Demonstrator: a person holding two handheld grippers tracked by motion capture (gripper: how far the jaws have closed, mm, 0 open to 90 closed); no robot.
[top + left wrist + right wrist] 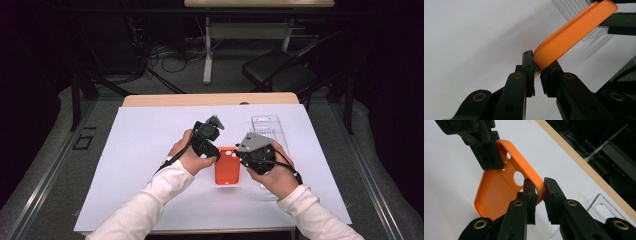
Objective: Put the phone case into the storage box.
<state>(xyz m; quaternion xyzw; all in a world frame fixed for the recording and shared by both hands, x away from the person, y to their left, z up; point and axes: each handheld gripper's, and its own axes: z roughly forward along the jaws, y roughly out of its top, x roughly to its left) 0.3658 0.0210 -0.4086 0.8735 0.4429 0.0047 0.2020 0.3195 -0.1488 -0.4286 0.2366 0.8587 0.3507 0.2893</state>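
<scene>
An orange phone case (227, 170) hangs just over the white sheet, held from both sides. In the left gripper view my left gripper (537, 71) is shut on the case's (574, 35) rounded rim, and the case slants up to the right into the right gripper's black jaws. My right gripper (539, 190) is shut on the rim of the case (496, 192) beside the round camera holes, with the hollow inside facing this camera. The left gripper (499, 162) clamps the far corner there. From above, the left gripper (216, 151) and right gripper (241, 156) flank the case's top end.
A clear plastic packaging tray (267, 127) lies on the white sheet (145, 150) right of the hands, close under the right gripper. The wooden table edge (210, 99) runs along the back. Beyond it stand a chair and another table's legs.
</scene>
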